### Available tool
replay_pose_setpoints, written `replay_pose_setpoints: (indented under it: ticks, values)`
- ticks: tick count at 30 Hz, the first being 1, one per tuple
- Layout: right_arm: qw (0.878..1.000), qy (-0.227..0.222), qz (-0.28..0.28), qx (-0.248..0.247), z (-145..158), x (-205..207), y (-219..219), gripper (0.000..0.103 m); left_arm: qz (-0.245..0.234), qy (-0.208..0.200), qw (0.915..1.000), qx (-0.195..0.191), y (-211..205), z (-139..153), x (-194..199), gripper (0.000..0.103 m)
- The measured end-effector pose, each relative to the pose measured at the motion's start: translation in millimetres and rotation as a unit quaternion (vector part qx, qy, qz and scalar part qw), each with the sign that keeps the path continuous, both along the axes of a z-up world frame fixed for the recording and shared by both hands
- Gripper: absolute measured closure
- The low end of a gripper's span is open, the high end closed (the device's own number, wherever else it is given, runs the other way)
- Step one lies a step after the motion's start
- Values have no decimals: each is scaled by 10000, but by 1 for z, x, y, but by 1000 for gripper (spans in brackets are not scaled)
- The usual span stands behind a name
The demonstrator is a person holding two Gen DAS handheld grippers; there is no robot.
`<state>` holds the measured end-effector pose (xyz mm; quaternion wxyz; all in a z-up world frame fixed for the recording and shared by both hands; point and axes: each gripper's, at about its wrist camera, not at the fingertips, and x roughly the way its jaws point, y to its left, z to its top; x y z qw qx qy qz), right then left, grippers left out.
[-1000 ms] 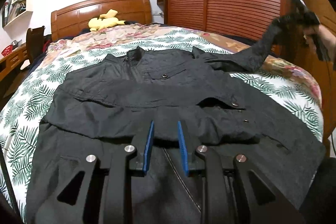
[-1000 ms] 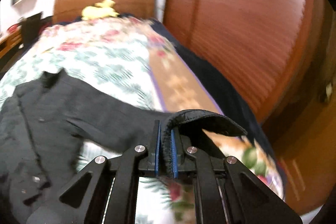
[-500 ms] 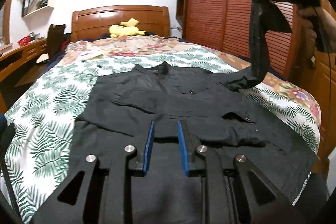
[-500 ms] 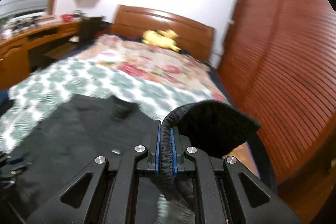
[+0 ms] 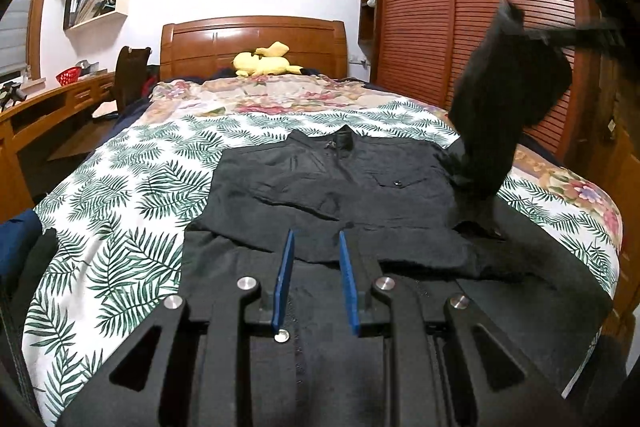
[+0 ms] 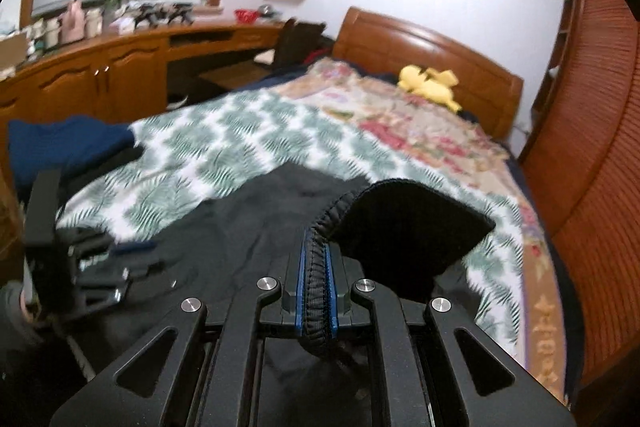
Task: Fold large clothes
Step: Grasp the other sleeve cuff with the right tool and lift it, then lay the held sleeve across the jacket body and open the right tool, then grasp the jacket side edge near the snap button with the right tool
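My right claw (image 6: 316,267) is clamped on the ribbed cuff (image 6: 317,291) of the black jacket's sleeve (image 5: 496,123), and I hold it high so the sleeve hangs free of the bed and can, as I judge it, swing inward across the chest without dragging the body out of shape. The cuff fabric arches out of the pads to the right, which tells me the grip is on the hem edge only, not on the whole sleeve. My left claw (image 5: 314,283) has its blue pads apart with nothing between them; it hovers low over the lower front of the jacket (image 5: 328,187), probably to be ready to pin the cloth while the sleeve comes over. The jacket lies flat, front up, collar toward the headboard (image 5: 252,39), on the leaf-print bedspread (image 5: 132,195), its lower part reaching the near edge of the bed. The other sleeve seems already laid across the front, though the dark folds make that hard to confirm. A yellow plush toy (image 5: 266,61) sits by the headboard, well clear of the work.
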<state>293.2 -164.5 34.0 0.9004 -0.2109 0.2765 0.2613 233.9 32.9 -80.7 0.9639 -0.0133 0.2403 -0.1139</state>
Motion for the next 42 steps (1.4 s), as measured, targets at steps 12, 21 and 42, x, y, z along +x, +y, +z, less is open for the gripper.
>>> replay_pose_setpoints:
  ticks: [12, 21, 42]
  values:
    - [9888, 1419, -463, -26, -118, -43, -43, 97, -79, 7, 10000, 30, -2, 0, -3, 82]
    - [9795, 1690, -1006, 432, -151, -69, -68, 95, -111, 211, 9997, 96, -5, -9, 4, 82]
    - [9805, 1337, -1424, 224, -139, -45, -110, 51, -299, 274, 9990, 200, -34, -16, 3, 82]
